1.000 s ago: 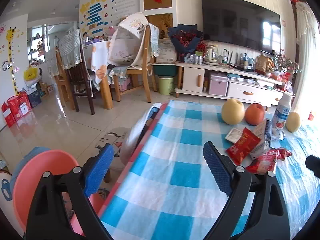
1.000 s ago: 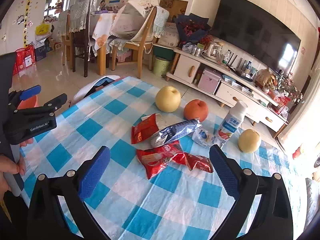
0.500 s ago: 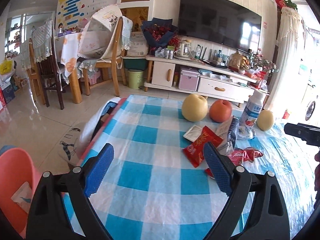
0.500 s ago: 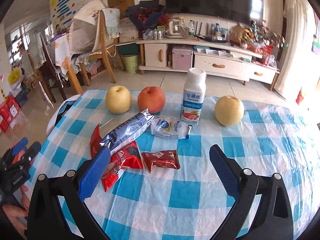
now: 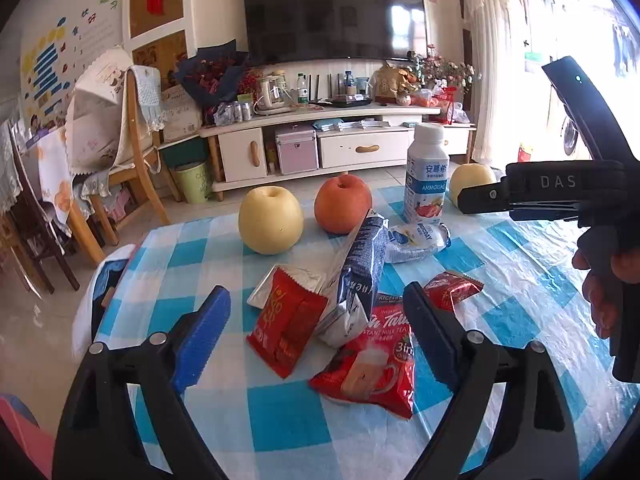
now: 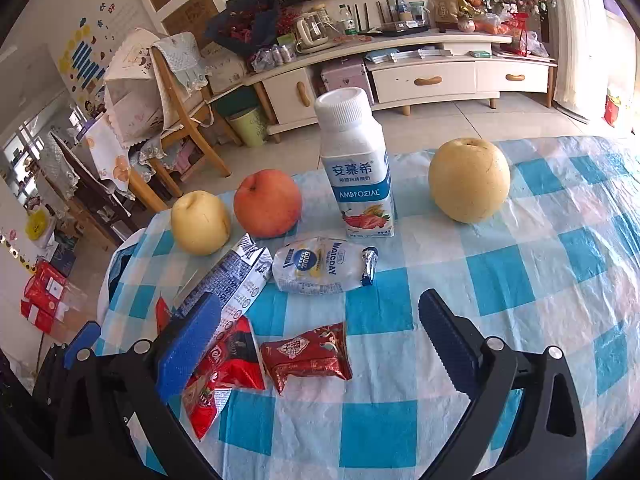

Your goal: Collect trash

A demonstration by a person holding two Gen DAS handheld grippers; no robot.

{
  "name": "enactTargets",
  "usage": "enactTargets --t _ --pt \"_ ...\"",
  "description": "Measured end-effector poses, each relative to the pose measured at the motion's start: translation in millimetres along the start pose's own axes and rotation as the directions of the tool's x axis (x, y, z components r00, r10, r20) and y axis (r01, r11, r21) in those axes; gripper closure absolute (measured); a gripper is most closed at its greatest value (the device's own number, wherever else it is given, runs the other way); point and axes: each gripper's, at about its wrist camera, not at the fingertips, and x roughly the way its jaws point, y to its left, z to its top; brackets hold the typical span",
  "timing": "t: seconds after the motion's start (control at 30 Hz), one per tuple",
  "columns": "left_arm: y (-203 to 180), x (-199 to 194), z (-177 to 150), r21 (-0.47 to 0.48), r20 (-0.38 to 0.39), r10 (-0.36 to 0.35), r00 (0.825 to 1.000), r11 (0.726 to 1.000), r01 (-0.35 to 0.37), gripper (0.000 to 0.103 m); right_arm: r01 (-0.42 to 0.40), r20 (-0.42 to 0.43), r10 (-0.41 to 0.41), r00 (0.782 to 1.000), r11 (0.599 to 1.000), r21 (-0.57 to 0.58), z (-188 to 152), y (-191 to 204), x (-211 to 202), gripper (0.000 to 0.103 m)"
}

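Note:
Several wrappers lie on the blue-checked tablecloth (image 6: 520,280): a red snack packet (image 5: 286,332), a blue-and-white pack (image 5: 352,280), a red milk-tea sachet (image 5: 372,368), a small red wrapper (image 6: 306,356) and a white pouch (image 6: 320,268). My left gripper (image 5: 316,290) hovers over the red packet, blue-and-white pack and sachet. Its jaws are closing but still stand wide, the pads pressing on nothing. My right gripper (image 6: 318,298) is open above the small red wrapper, short of the white pouch. It also shows from the side at the right of the left wrist view.
Behind the wrappers stand a yoghurt bottle (image 6: 356,172), a red apple (image 6: 267,203) and two yellow pears (image 6: 200,222) (image 6: 470,180). The table's edge runs at the left, with a wooden chair (image 5: 136,160) beyond. A person's hand (image 5: 604,292) holds the right gripper.
The left gripper swung right, from the table's edge and a pink bin to over the wrappers, jaws slightly narrower. The right gripper rolled and came closer to the small red wrapper.

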Motion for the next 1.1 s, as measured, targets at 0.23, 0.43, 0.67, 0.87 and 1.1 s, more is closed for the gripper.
enactTargets --t 0.23,0.43,0.67,0.87,1.1 --pt "-17 41 12 0.055 -0.054 -0.02 0.998 0.998 0.023 0.029 0.001 -0.045 0.0 0.999 1.0 0.022 4 -13 28 0.005" --pt "-18 68 18 0.046 -0.12 -0.04 0.992 0.998 0.046 0.031 0.016 -0.056 -0.016 0.998 1.0 -0.003 3 -10 34 0.005" --pt "-19 80 10 0.024 -0.198 -0.055 0.979 0.998 0.061 0.066 0.023 -0.046 -0.025 0.999 0.998 -0.051 3 1 28 0.005" --pt "-9 66 0 -0.051 -0.238 -0.129 0.963 0.991 0.121 0.071 0.008 -0.05 -0.013 0.999 0.995 -0.097 0 13 21 0.005" --pt "-15 28 -22 -0.071 -0.266 -0.218 0.939 0.976 0.207 0.071 0.028 -0.05 -0.033 0.998 0.995 -0.091 -1 11 22 0.005"
